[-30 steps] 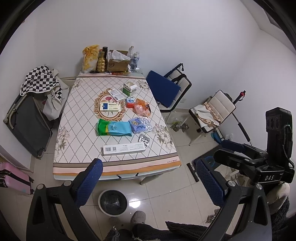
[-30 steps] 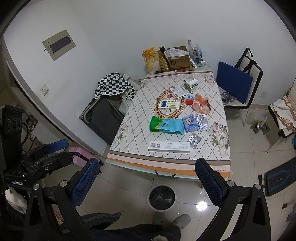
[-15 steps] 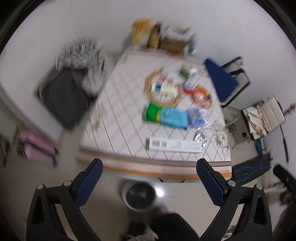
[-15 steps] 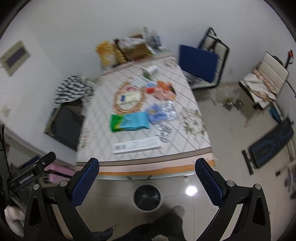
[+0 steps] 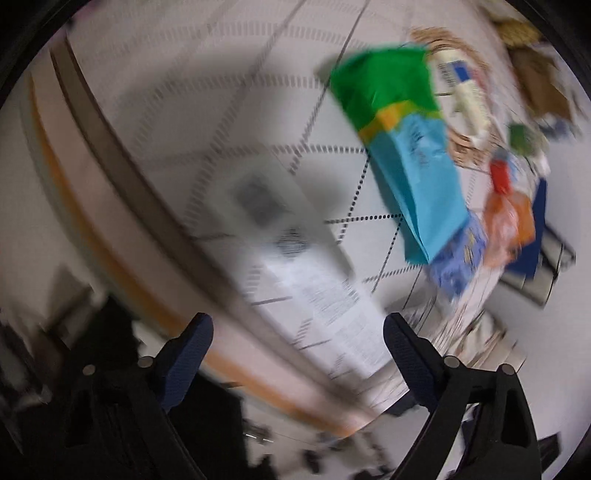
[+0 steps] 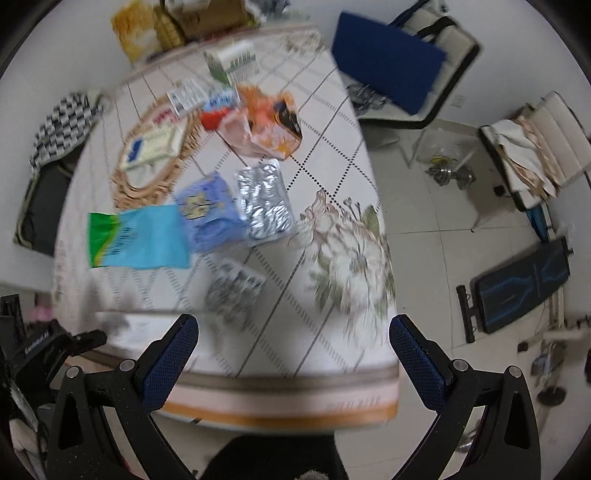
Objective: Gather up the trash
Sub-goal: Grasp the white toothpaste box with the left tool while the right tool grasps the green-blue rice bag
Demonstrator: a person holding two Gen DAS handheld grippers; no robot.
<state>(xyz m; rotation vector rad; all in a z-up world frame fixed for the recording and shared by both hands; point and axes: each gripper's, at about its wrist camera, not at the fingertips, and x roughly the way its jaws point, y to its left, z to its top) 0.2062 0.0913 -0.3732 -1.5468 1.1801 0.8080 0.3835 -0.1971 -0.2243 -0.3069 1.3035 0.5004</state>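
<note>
Trash lies on a table with a patterned cloth (image 6: 332, 155). My left gripper (image 5: 297, 343) is open and empty, low over the long white box (image 5: 295, 258) near the front edge. The green and blue bag (image 5: 402, 140) lies beyond it. My right gripper (image 6: 293, 343) is open and empty above the front edge, near a small blister pack (image 6: 236, 288). Further back lie a silver blister sheet (image 6: 264, 203), a blue packet (image 6: 207, 206), the green and blue bag (image 6: 136, 236) and an orange wrapper (image 6: 269, 122). The left gripper's body (image 6: 40, 347) shows at the lower left.
A woven mat with a white box (image 6: 153, 144), small boxes (image 6: 229, 62) and a snack bag (image 6: 136, 29) sit at the back. A blue-seated chair (image 6: 391, 62), a second chair (image 6: 535, 140), dumbbells (image 6: 447, 173) and a bench (image 6: 524, 280) stand to the right.
Both grippers have dropped from high above the room to just over the table's front edge. The left one swung in close over the white box. The floor bin has left both views.
</note>
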